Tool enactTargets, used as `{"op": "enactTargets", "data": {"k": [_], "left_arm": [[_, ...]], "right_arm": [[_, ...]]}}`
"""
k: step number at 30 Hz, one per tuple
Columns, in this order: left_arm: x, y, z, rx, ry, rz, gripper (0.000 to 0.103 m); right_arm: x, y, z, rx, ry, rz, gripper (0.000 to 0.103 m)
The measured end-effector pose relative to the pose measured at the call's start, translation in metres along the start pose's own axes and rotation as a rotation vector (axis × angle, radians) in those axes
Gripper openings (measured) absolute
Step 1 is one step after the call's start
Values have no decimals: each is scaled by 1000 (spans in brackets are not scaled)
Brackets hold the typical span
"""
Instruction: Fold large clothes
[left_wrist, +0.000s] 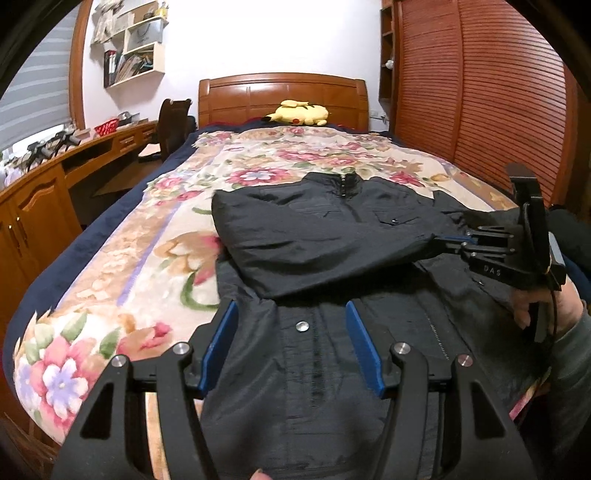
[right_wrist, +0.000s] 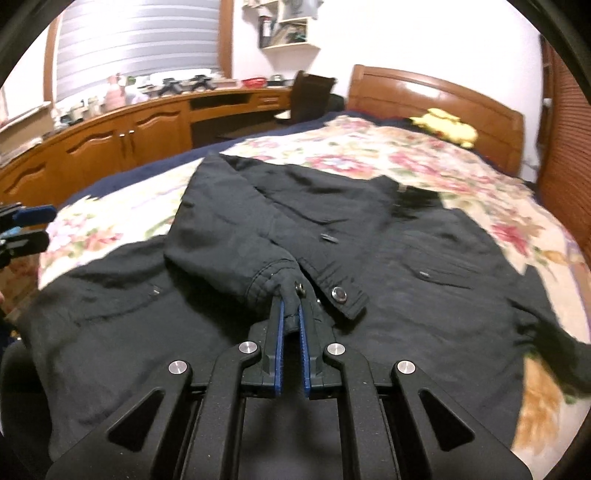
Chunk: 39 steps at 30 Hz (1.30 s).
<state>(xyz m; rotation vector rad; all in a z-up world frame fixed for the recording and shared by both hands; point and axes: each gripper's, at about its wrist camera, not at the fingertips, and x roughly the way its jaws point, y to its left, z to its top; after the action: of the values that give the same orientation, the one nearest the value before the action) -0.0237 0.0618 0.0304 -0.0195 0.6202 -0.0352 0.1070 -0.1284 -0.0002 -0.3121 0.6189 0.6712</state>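
Jacket cuff (right_wrist: 291, 291) — right claw (right_wrist: 291, 314) clamped, left claw (left_wrist: 291, 325) agape

The right gripper (right_wrist: 290, 299) is clamped tight on a sleeve cuff (right_wrist: 280, 284), its blue pads pinching the fabric near a snap, and it points downward over the near edge of the bed (left_wrist: 110, 258). The left gripper (left_wrist: 291, 314) hangs with jaws parted and nothing between them (a hand (left_wrist: 546, 306) shows at the right gripper's handle).
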Motion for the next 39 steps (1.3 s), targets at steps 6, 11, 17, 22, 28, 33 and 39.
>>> {"op": "enactTargets", "data": {"k": [6, 11, 17, 22, 28, 33, 39], "left_arm": [[-2, -20, 7, 20, -9, -24, 60], [11, -34, 14, 29, -12, -46, 60], [40, -45, 27, 31, -11, -87, 60], [69, -51, 41, 27, -16, -127, 60], [101, -56, 51, 17, -17, -166, 60], [121, -61, 56, 28, -23, -172, 60], [133, -69, 53, 86, -32, -158, 60]], "right_arm": [[-22, -25, -22, 21, 6, -81, 5], [-39, -46, -37, 49, 11, -133, 5], [-50, -69, -47, 89, 16, -204, 5], [-51, -81, -53, 100, 35, -231, 5], [-48, -91, -61, 145, 60, -204, 5], [-57, -97, -61, 197, 26, -177, 15], [-68, -116, -61, 254, -42, -247, 53]]}}
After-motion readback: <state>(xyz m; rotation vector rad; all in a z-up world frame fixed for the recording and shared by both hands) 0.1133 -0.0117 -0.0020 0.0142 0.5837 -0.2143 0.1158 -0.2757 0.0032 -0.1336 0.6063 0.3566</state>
